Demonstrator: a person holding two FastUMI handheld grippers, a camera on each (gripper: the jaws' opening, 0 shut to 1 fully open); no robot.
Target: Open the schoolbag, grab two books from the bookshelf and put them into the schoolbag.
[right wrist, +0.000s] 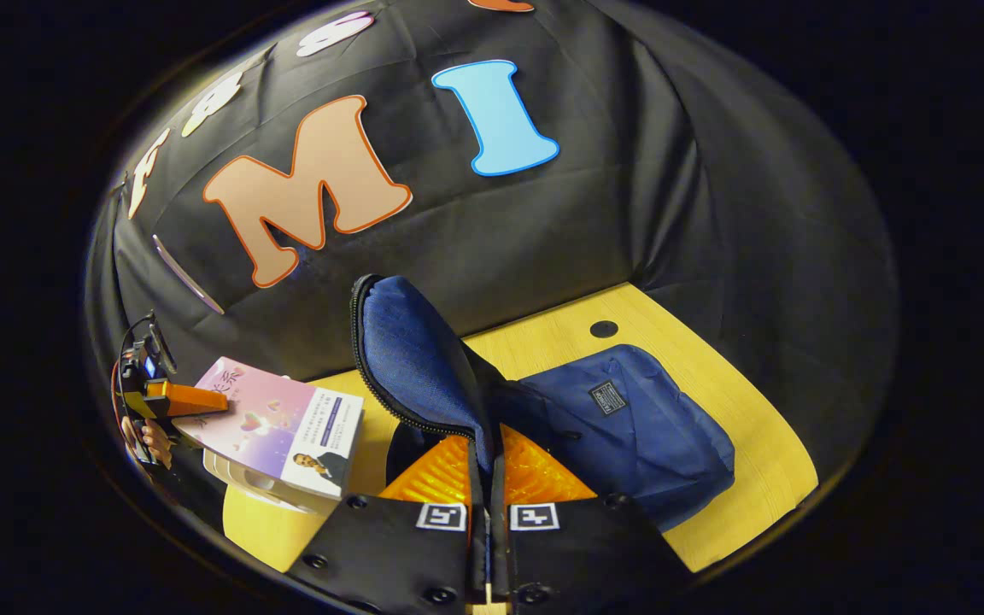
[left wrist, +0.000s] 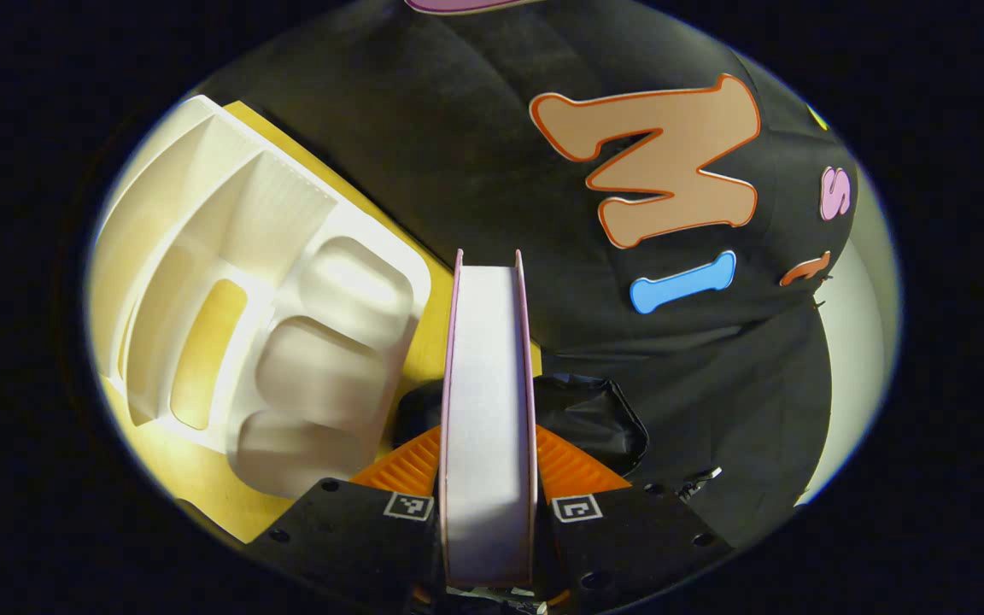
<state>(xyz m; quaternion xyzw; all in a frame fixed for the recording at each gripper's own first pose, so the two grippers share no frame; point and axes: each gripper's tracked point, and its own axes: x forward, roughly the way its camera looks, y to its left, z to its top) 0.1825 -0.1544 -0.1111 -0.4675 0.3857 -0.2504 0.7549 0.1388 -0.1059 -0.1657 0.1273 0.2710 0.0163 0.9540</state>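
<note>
- Left claw (left wrist: 488,504): closed on a book (left wrist: 488,410), one finger pressing each cover. In the left gripper view the book stands on edge between the fingers, its white page block facing the camera and its pinkish covers showing as thin lines on both sides.
- Left claw pose: raised above the table (left wrist: 202,478) and rolled, so the table edge runs diagonally through the view. The white bookshelf (left wrist: 261,316), a moulded rack with several slots, lies below and to the left of the book.
- In the right gripper view the same left claw (right wrist: 202,399) appears far off at the left edge, held by a hand (right wrist: 146,436). It grips the book (right wrist: 278,423) at one end; the pink cover faces up and the book is tilted, held above the white bookshelf (right wrist: 240,478).
- Right claw (right wrist: 488,512): fingers nearly together, pinching the fabric of the schoolbag flap (right wrist: 411,354) between them.
- Right claw pose: it points forward toward the booth wall, holding the flap lifted upright, with the zipper edge curving along the flap's left side.
- Schoolbag (right wrist: 629,427): dark blue, lying on the yellow table (right wrist: 748,444) just right of the right claw, with a small label patch on its front. It is well apart from the book.
</note>
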